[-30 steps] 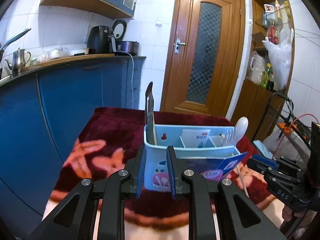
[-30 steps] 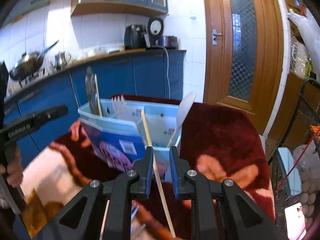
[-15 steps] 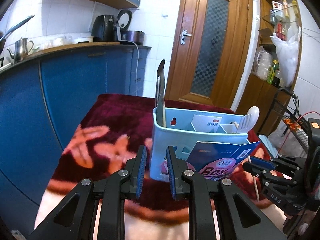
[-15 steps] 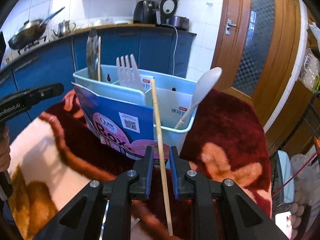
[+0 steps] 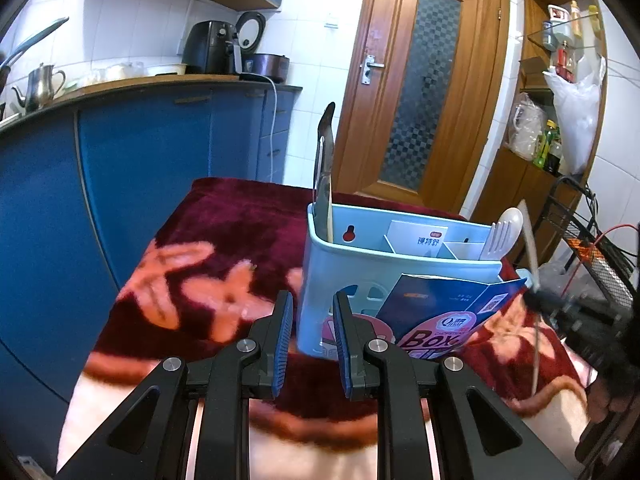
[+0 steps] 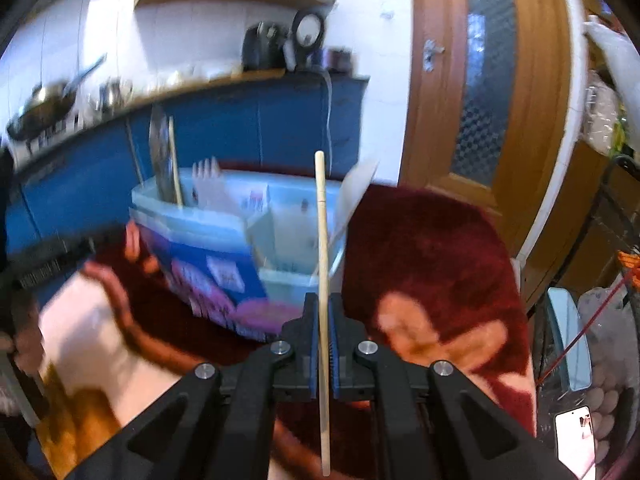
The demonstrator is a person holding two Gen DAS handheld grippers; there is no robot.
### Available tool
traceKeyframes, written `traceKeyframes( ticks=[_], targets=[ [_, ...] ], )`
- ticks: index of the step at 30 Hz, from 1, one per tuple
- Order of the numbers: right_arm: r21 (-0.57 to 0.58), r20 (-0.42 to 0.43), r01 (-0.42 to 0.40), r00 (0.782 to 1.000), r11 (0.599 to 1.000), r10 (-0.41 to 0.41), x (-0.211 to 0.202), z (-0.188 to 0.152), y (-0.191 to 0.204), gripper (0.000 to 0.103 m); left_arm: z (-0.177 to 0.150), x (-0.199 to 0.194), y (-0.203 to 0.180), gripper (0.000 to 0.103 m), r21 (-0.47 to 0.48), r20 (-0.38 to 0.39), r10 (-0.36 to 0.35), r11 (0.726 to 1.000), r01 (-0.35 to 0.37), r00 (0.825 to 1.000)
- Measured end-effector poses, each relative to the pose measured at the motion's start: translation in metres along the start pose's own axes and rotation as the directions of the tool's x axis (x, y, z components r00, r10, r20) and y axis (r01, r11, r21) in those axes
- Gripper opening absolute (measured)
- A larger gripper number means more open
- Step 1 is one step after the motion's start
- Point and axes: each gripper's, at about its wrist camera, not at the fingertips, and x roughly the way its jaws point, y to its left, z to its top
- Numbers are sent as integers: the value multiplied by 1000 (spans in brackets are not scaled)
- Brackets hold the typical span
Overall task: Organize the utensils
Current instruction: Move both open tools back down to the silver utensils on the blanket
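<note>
A light blue utensil caddy point(image 5: 360, 256) stands on a dark red patterned cloth point(image 5: 240, 232). It holds metal tongs point(image 5: 325, 148), a wooden stick, a white fork and a white spoon point(image 5: 506, 224). A blue printed box point(image 5: 444, 320) leans on its front. My left gripper point(image 5: 310, 340) is open and empty, just in front of the caddy's left corner. My right gripper point(image 6: 323, 328) is shut on a wooden chopstick point(image 6: 322, 240) held upright in front of the caddy point(image 6: 240, 216). The right wrist view is blurred. In the left wrist view the chopstick point(image 5: 530, 240) shows at the right, blurred.
Blue kitchen cabinets point(image 5: 120, 168) with a kettle and appliances on the counter run along the left. A wooden door point(image 5: 420, 92) is behind the table. Shelves, bags and a wire rack point(image 5: 592, 248) stand at the right. A phone point(image 6: 576, 436) lies at the lower right.
My right gripper has closed on the chopstick and raised it upright beside the caddy. My left gripper has drawn back slightly and stays open.
</note>
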Motion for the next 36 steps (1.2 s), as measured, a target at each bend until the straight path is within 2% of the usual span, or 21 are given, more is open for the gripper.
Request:
traceKeyframes(
  ticks=[3,6,16,21,28,31,36],
  targets=[
    [46,100,-12,995,999,7,-13,14,-3,6,0,1,1,21,-4,-1,4,1000,-4,1000],
    [87,193,-18,981,996,1,-19,27,-3,6,0,3,3,21,-11,-3,11,1000,-11,1000],
    [164,351,-53,936,985,-8,14,54,1,6,-1,8,7,21,-28,-10,18,999,-18,1000],
    [179,350,-54,937,982,-12,40,54,2,6,-2,13,10,21,-40,-19,14,999,-15,1000],
    [127,278,-71,960,989,34,47,36,11,7,-4,17,11,21,-42,-30,9,999,-10,1000],
    [122,277,-75,960,990,39,42,35,13,16,-4,16,10,21,-36,-29,9,999,-10,1000],
    [143,274,-81,961,986,39,28,33,11,20,-4,7,7,21,-27,-19,9,1000,-9,1000]
  ],
)
